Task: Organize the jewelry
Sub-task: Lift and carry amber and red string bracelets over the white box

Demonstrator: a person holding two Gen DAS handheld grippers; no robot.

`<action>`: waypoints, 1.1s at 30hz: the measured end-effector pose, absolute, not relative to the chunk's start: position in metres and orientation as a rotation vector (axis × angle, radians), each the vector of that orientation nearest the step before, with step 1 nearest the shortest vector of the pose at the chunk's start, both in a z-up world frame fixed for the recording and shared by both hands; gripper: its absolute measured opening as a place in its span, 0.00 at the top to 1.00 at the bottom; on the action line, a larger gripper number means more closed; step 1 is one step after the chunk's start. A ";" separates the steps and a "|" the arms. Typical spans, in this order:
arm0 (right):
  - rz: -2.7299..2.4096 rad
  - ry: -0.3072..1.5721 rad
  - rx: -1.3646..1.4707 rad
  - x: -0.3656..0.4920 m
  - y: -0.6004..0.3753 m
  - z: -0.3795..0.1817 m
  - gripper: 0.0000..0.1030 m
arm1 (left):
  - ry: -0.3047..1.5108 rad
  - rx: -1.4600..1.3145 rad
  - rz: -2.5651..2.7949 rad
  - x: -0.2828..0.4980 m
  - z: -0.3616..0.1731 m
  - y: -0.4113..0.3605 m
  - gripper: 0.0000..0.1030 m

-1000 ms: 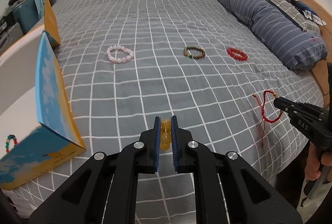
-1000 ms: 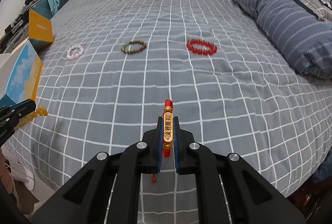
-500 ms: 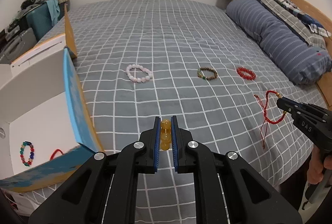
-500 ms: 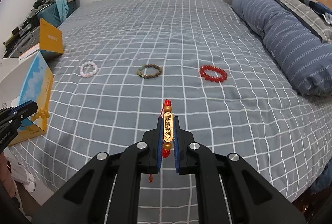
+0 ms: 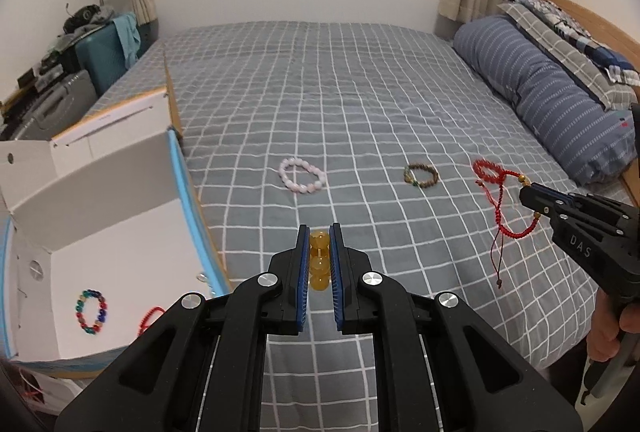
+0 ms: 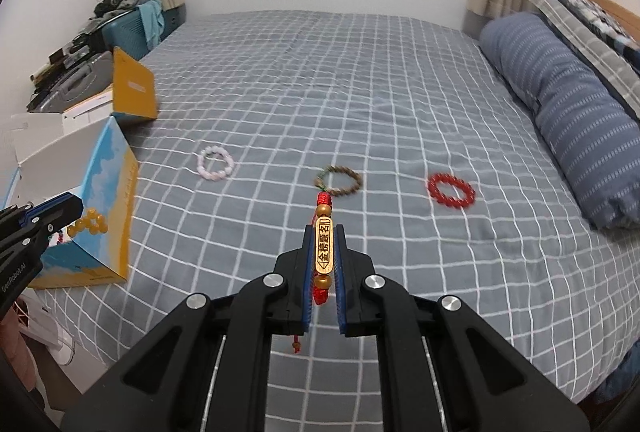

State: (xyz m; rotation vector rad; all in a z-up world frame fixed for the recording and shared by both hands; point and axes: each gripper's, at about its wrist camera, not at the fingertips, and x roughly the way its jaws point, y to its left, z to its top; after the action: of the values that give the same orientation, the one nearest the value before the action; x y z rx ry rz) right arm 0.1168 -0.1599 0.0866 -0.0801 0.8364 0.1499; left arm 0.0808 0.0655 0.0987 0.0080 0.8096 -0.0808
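My left gripper is shut on a yellow bead bracelet, held above the bed beside the open white box. My right gripper is shut on a red cord bracelet with a gold plate; its cord hangs down in the left wrist view. On the bed lie a pink bead bracelet, a brown bead bracelet and a red bead bracelet. Inside the box lie a multicoloured bead bracelet and a red cord.
The grey checked bed fills the view. A blue striped bolster pillow lies along the right edge. The box's blue and orange outer wall stands at the bed's left edge. A cluttered shelf with a teal case is at far left.
Both grippers have risen and tilted up, keeping their bracelets. The left gripper's view now looks down into the open box, showing the bracelets inside.
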 end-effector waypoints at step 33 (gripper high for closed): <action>0.575 0.802 -0.168 0.132 0.073 0.141 0.92 | 0.753 -0.097 0.205 0.043 0.157 0.237 0.91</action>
State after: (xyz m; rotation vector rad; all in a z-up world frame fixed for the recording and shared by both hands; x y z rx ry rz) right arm 0.1322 0.0733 0.1414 -0.1684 0.8020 0.5747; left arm 0.0433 0.2365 0.1569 -0.0971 0.7530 0.2050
